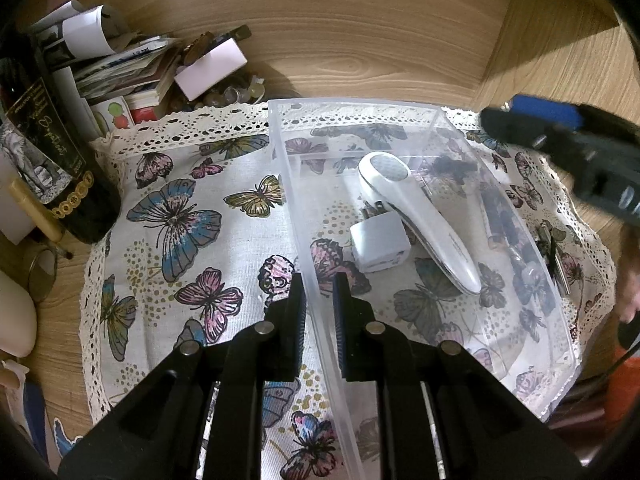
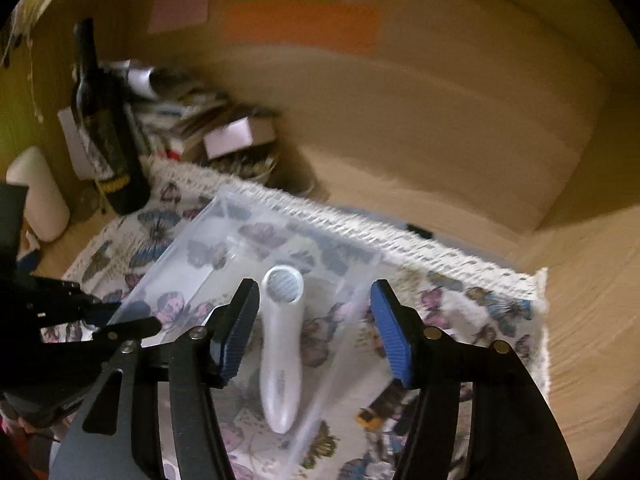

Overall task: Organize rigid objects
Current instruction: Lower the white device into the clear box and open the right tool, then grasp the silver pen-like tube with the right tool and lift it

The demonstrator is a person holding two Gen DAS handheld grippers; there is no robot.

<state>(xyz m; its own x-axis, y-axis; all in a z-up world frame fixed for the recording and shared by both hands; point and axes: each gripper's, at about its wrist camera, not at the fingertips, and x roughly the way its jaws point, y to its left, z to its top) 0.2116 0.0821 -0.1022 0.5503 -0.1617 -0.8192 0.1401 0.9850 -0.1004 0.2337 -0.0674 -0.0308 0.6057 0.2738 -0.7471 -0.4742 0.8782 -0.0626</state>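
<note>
Left wrist view: left gripper (image 1: 320,292) pinches the near wall of the clear bin (image 1: 520,248) on a butterfly cloth (image 1: 180,220). Inside the bin lie a white handheld device (image 1: 420,220) and, touching it, a white charger (image 1: 378,246). Right wrist view: right gripper (image 2: 314,328) hangs above the device (image 2: 280,344), its jaws spread and empty

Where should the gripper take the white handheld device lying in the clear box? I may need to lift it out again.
Grip the white handheld device at its narrow waist just below the round head, coming straight down through the clear box's open top. It lies flat with its length along the box, so the fingers can close across its width. The white cube adapter crowds one side near the head.
</note>
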